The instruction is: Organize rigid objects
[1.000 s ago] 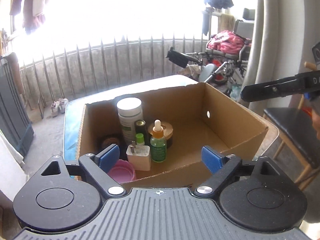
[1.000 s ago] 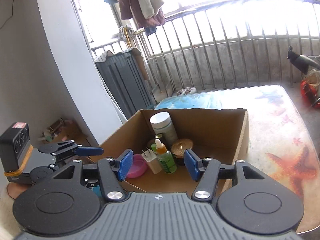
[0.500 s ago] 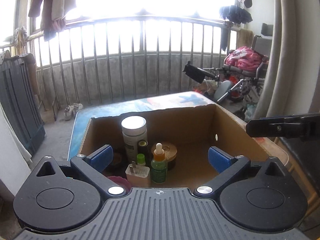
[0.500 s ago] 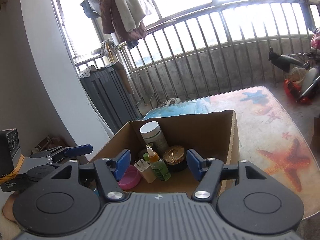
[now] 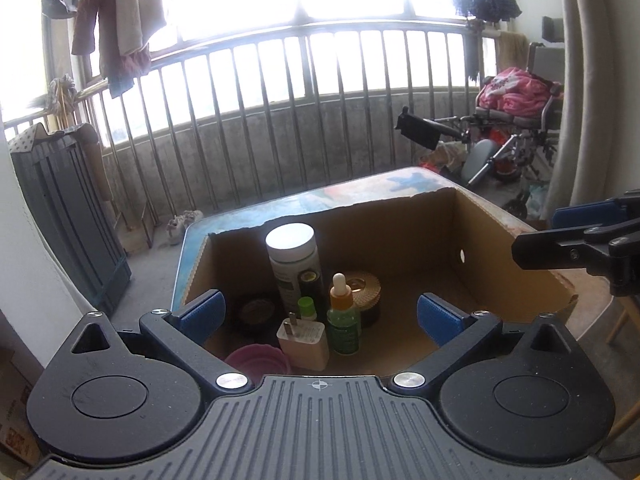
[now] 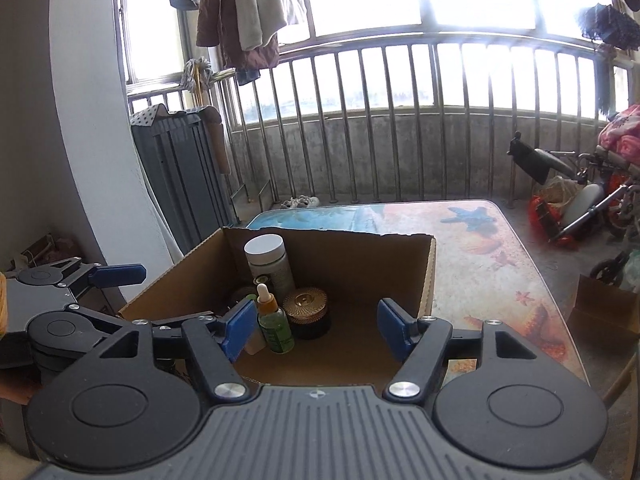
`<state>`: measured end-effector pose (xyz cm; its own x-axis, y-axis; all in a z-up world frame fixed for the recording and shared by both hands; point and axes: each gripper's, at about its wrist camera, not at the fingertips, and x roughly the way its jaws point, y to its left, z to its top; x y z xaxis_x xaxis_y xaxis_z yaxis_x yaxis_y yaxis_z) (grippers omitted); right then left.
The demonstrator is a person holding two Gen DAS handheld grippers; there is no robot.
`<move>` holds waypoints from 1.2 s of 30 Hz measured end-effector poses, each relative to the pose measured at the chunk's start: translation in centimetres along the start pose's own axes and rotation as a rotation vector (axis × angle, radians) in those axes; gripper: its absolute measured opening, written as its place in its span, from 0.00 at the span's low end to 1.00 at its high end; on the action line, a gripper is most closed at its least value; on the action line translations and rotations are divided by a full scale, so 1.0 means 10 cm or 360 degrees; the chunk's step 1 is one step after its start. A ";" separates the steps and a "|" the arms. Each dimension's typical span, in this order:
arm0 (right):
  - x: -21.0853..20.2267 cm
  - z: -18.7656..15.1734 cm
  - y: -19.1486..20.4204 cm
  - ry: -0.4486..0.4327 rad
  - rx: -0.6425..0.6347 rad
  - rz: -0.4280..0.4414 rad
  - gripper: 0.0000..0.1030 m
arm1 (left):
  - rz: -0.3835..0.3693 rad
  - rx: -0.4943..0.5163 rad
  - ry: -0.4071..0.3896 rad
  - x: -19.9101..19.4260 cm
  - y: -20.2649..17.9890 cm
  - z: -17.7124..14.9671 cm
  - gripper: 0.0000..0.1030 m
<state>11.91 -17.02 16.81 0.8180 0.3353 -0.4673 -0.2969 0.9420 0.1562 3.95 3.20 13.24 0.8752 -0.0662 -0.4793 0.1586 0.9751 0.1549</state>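
The bottles (image 5: 294, 268), charger (image 5: 304, 342) and jar (image 5: 362, 292) are packed upright in the box's (image 5: 500, 248) left corner, seemingly to save room. The left gripper (image 5: 320, 316) is spread fully; the right gripper's (image 6: 316, 330) jaws are opening, nothing held, above the worktop (image 6: 492, 248).

An open cardboard box (image 5: 500, 264) held upright items clustered at its left: a white-capped bottle (image 5: 294, 266), green dropper bottle (image 5: 343, 318), white charger (image 5: 304, 344), gold-lidded jar (image 5: 362, 294), pink lid (image 5: 258, 362).

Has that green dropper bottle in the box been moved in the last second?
No. The green dropper bottle sits beside the white charger, as before.
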 end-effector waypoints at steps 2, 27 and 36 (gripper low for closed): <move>0.00 0.00 -0.01 0.0009 -0.0004 0.0002 0.68 | 0.0030 0.0005 0.0011 0.01 0.01 -0.03 1.00; -0.14 -0.05 -0.09 -0.0005 0.0074 0.0004 0.73 | 0.0069 -0.0036 0.0000 -0.06 -0.07 -0.06 1.00; -0.15 -0.08 -0.06 0.0002 0.0066 0.0006 0.74 | 0.0016 -0.0104 -0.0004 -0.10 -0.02 -0.06 1.00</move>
<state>10.43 -18.12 16.70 0.8165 0.3386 -0.4677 -0.2790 0.9405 0.1938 2.78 3.22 13.14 0.8778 -0.0572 -0.4756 0.1201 0.9874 0.1030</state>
